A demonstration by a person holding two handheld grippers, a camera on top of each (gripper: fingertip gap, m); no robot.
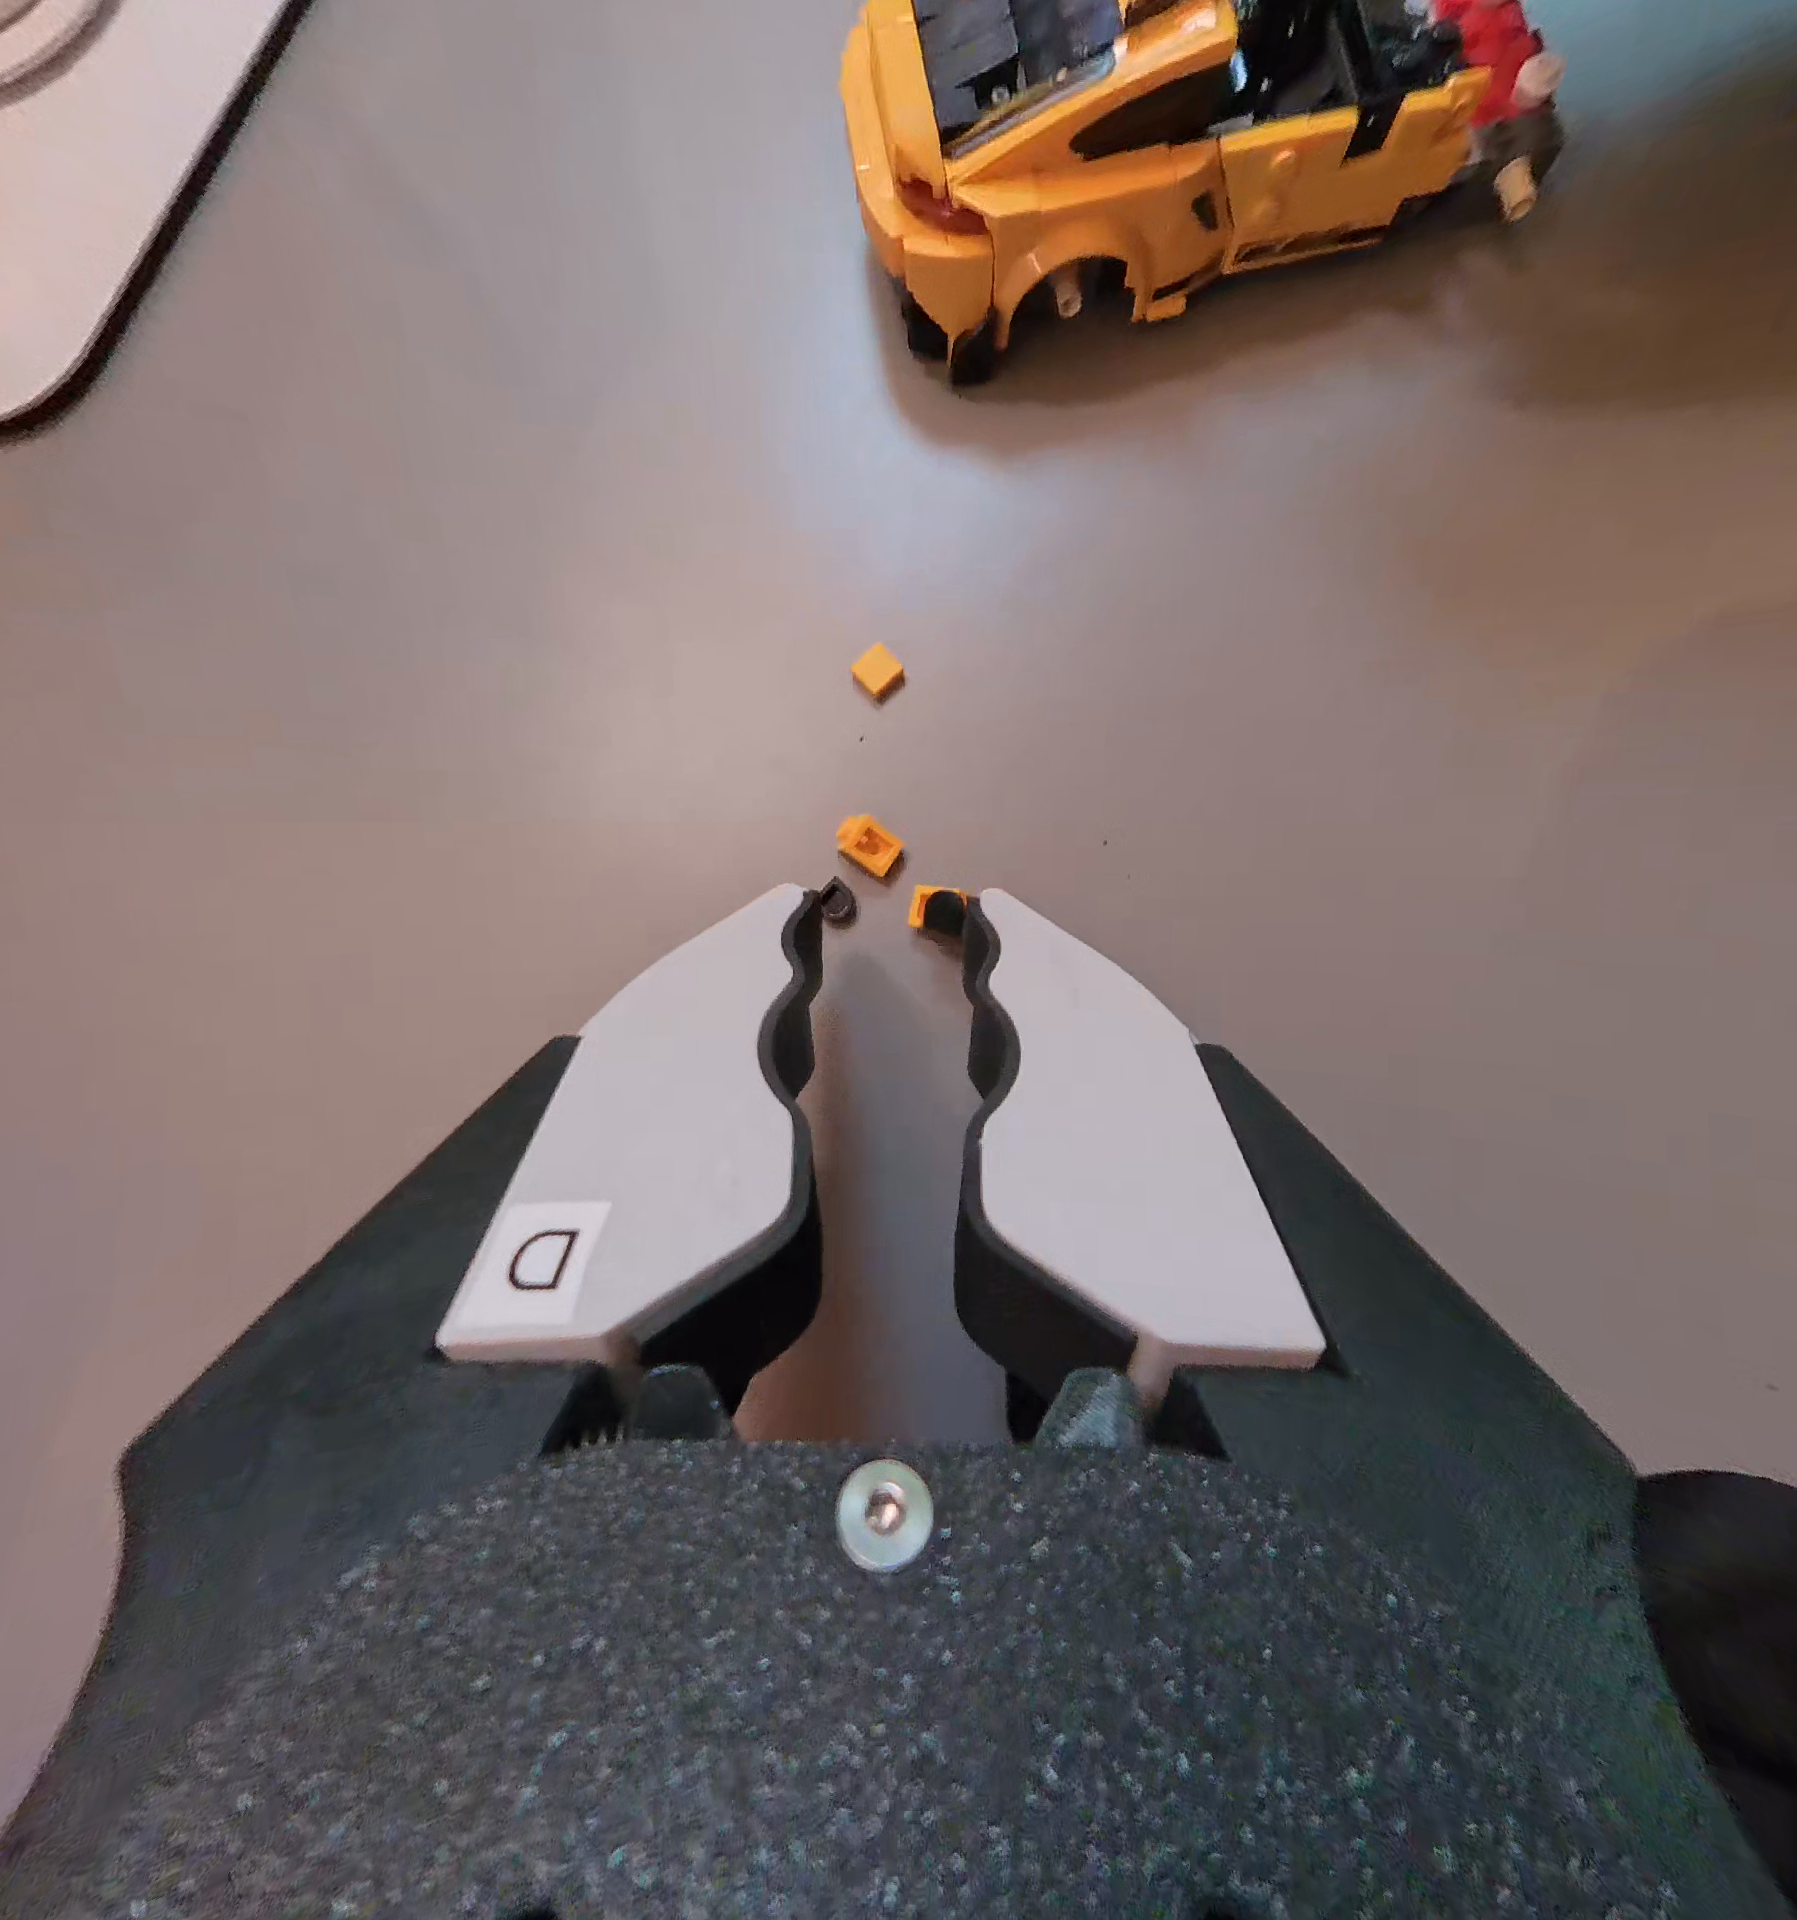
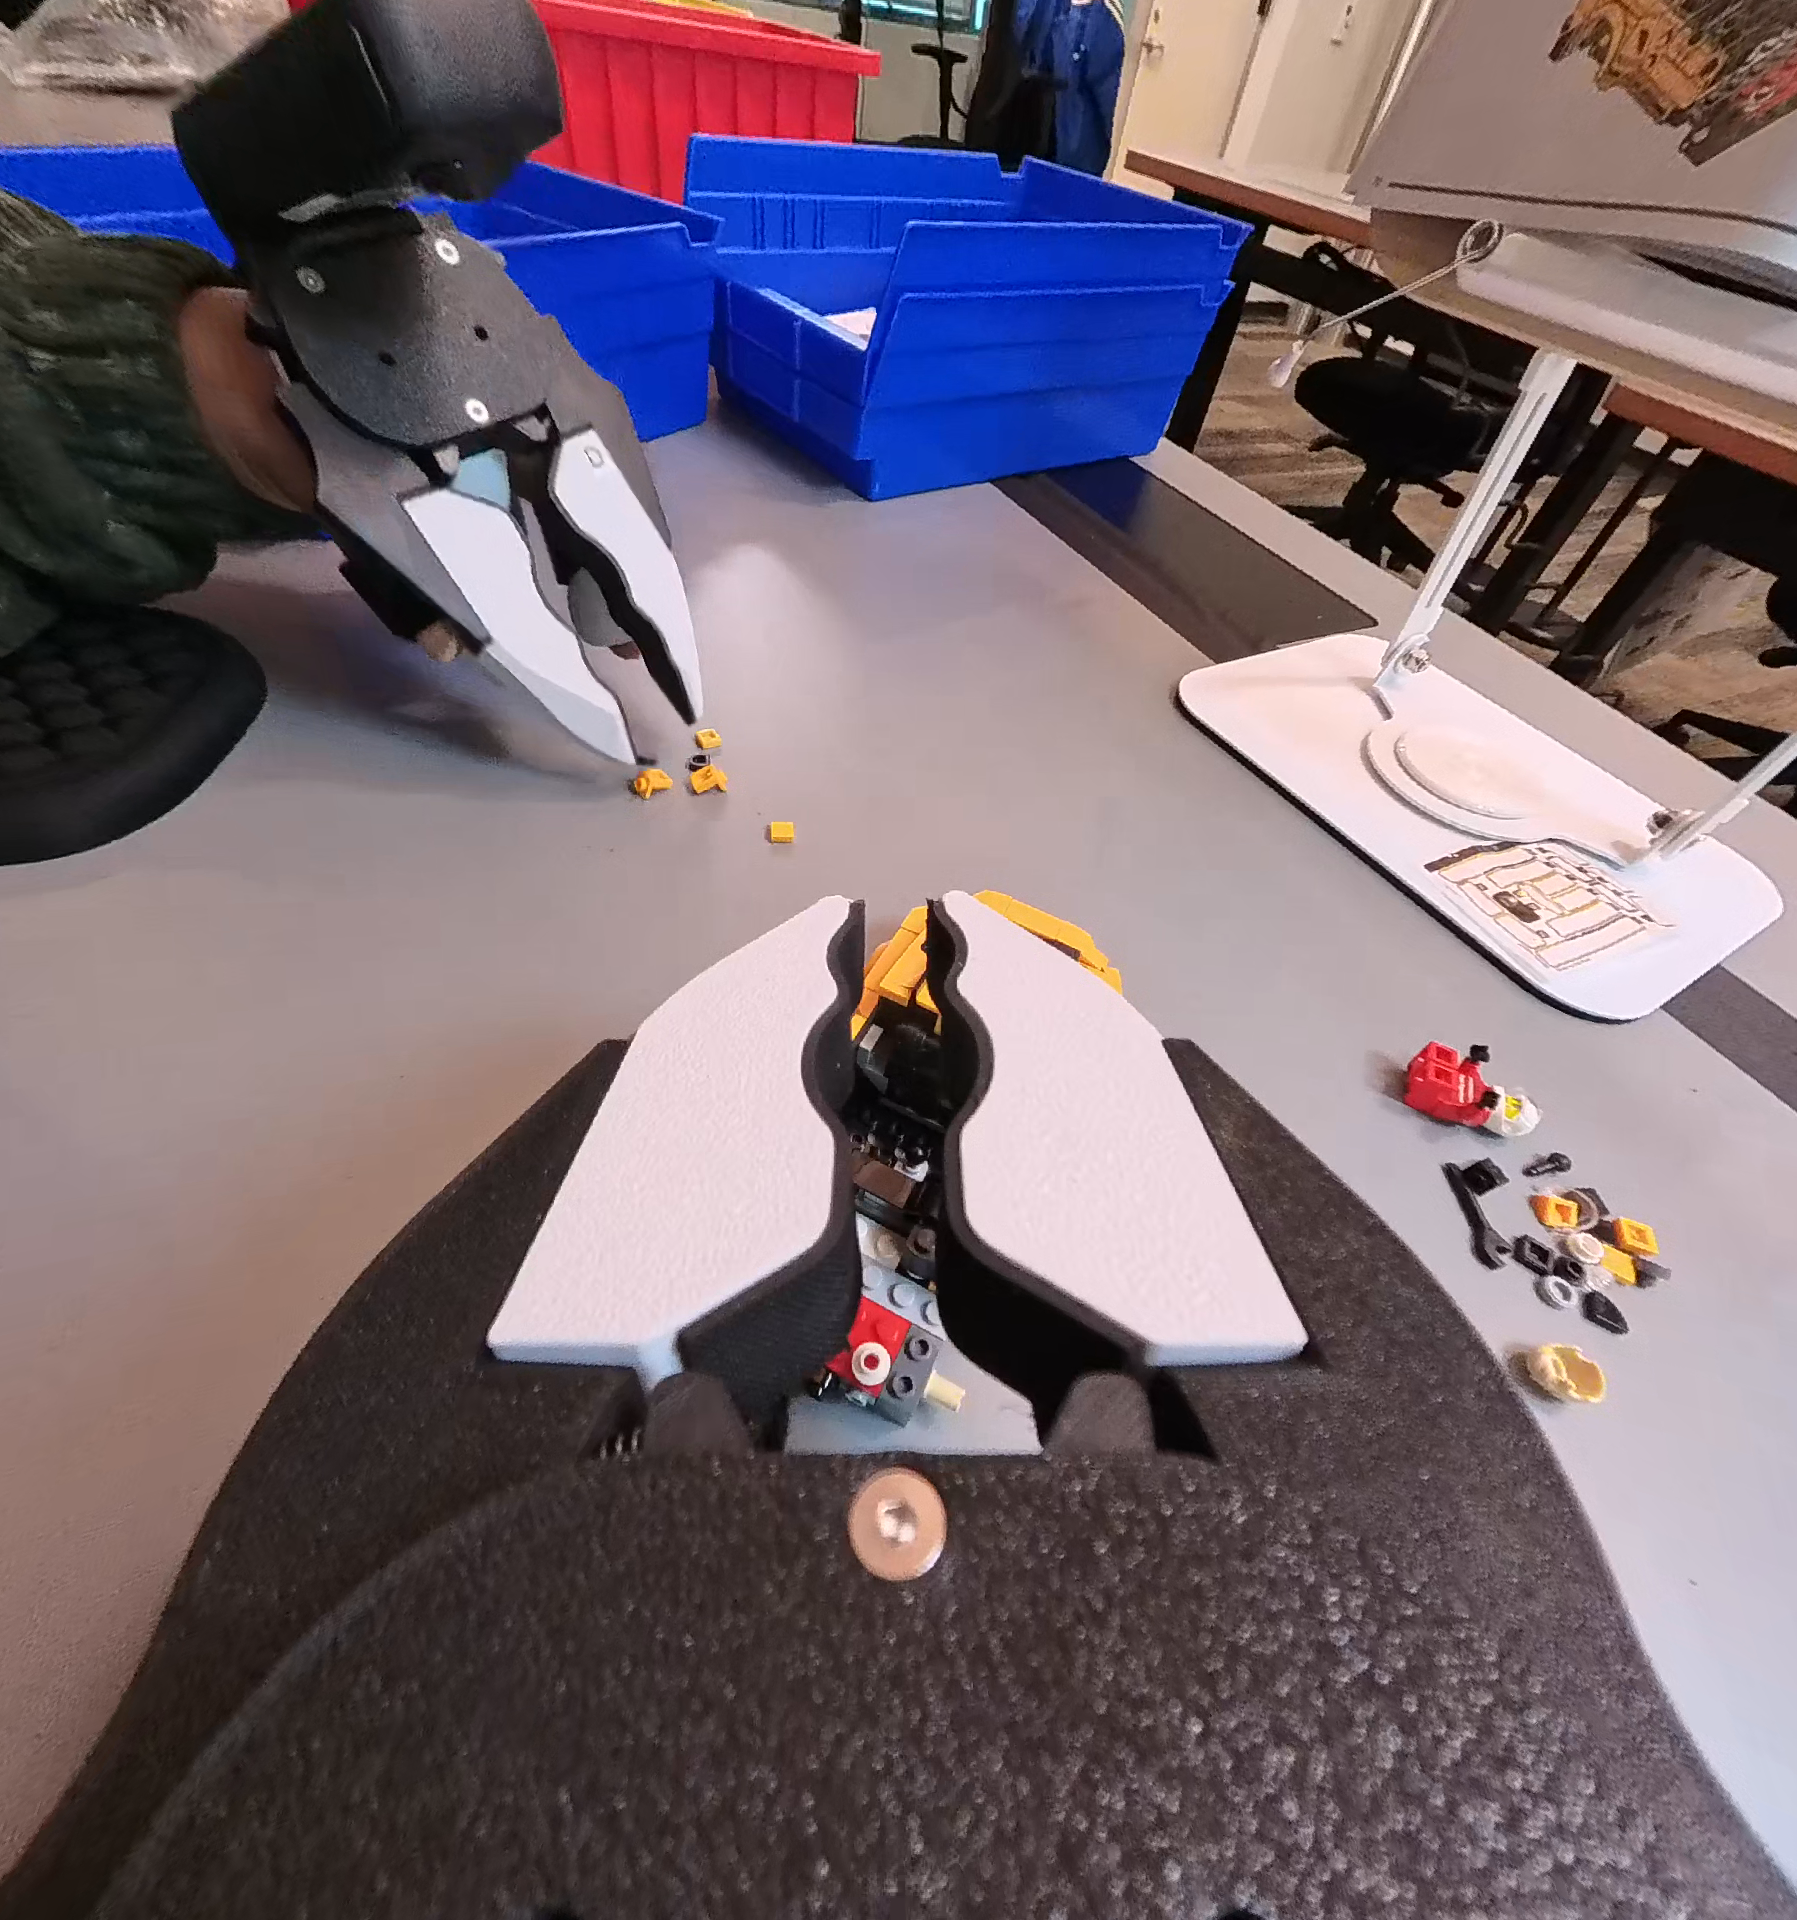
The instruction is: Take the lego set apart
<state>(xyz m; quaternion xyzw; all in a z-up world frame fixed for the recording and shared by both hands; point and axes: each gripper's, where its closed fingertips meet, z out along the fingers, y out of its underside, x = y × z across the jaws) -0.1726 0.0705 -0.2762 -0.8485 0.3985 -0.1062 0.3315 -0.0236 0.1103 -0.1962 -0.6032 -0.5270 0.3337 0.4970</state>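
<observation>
Orange car [image 2: 987, 961] pinched by right gripper [image 2: 894, 909]; left gripper [image 1: 894, 909] spread over 4 loose bits [image 1: 870, 847].

A small white sticker [image 1: 539, 1262] with one black letter sits on the left gripper [image 1: 899, 914]. A printed sheet [image 2: 1543, 906] lies on the far right white stand [image 2: 1289, 717].

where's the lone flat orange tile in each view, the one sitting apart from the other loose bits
Left wrist view: the flat orange tile lies centre frame, ahead of the open left gripper.
Right wrist view: the same tile lies left of centre, above the right gripper's tips.
Shared landmark: the yellow lego car.
</observation>
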